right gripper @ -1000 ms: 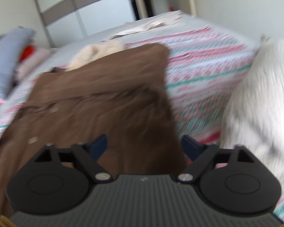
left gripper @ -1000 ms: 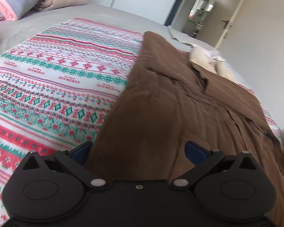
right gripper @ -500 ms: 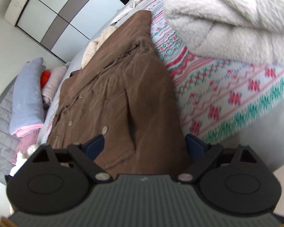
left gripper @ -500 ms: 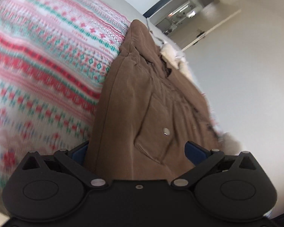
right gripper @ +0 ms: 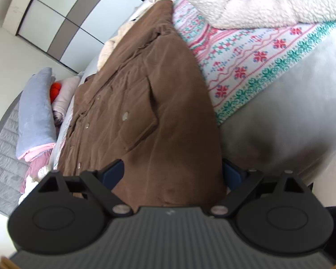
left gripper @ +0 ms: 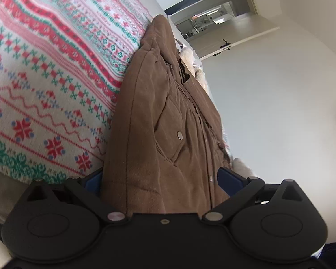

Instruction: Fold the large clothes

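Both grippers stand spread wide and grasp nothing: the left gripper (left gripper: 160, 177) and the right gripper (right gripper: 173, 172) each straddle the near hem of the brown coat (left gripper: 168, 116), whose cloth passes between the blue pads (right gripper: 114, 171) without being pinched. That coat lies lengthwise on the bed (right gripper: 291, 116), running from 6 o'clock toward its collar at 12 in both views, over a knitted red-and-green patterned blanket (left gripper: 44, 78). By my judgement, the step in hand is reaching for the hem corners; the next move calls for closing on those 2 corners and carrying them toward the collar. Its fabric looks soft, matte and suede-like, with a flapped pocket (right gripper: 136, 116) and small round metal snaps (right gripper: 125, 115). A fluffy cream fleece (right gripper: 257, 0) lies at 1 o'clock.
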The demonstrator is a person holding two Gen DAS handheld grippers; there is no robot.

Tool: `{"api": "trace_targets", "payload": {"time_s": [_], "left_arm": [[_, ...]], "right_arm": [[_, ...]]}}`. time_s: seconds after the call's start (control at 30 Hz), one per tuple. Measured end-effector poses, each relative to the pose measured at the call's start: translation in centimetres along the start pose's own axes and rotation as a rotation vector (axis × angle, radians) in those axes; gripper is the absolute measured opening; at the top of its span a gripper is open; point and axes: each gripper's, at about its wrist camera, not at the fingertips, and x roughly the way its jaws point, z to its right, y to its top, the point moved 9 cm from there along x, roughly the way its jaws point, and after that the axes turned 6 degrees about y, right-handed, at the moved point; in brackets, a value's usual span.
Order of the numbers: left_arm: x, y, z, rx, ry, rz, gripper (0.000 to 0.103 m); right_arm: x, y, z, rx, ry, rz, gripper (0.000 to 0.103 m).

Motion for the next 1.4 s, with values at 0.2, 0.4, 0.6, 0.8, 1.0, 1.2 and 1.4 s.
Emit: {"api": "trace_targets", "payload": {"time_s": [0.2, 0.4, 0.6, 0.8, 1.0, 1.2, 1.4], "left_arm": [[0.5, -1.0, 0.2, 0.018, -0.005, -0.052, 0.1], [1.0, -1.4, 0.3, 0.025, 0.016, -0.074, 0.087], [2.2, -2.9, 0.9, 0.045, 0.073, -0.165, 0.053], [2.4, -2.9, 2.8, 0.108, 0.107, -0.111, 0.023], [2.3, -1.4, 6.2, 0.195, 0.089, 0.004, 0.017], [2.2, 1.5, 10.7, 0.3, 0.093, 0.115, 0.016], [3.0, 6.3, 14.4, 0.339, 0.106, 0.209, 0.015]], "right_arm": [[0.5, -0.7, 1.2, 0.032, -0.074, -0.063, 0.092], [0.7, -1.3, 0.6, 0.007, -0.072, -0.078, 0.061], [0.4, -2.2, -1.3, -0.062, 0.023, -0.121, 0.025], [-1.3, -1.7, -4.2, -0.136, 0.164, -0.068, 0.016], [-3.6, 1.0, -7.0, -0.172, 0.295, 0.07, 0.015], [-3.9, 5.6, -11.2, -0.265, 0.32, 0.182, 0.015], [-2.3, 11.4, -14.5, -0.299, 0.315, 0.244, 0.015]]}}
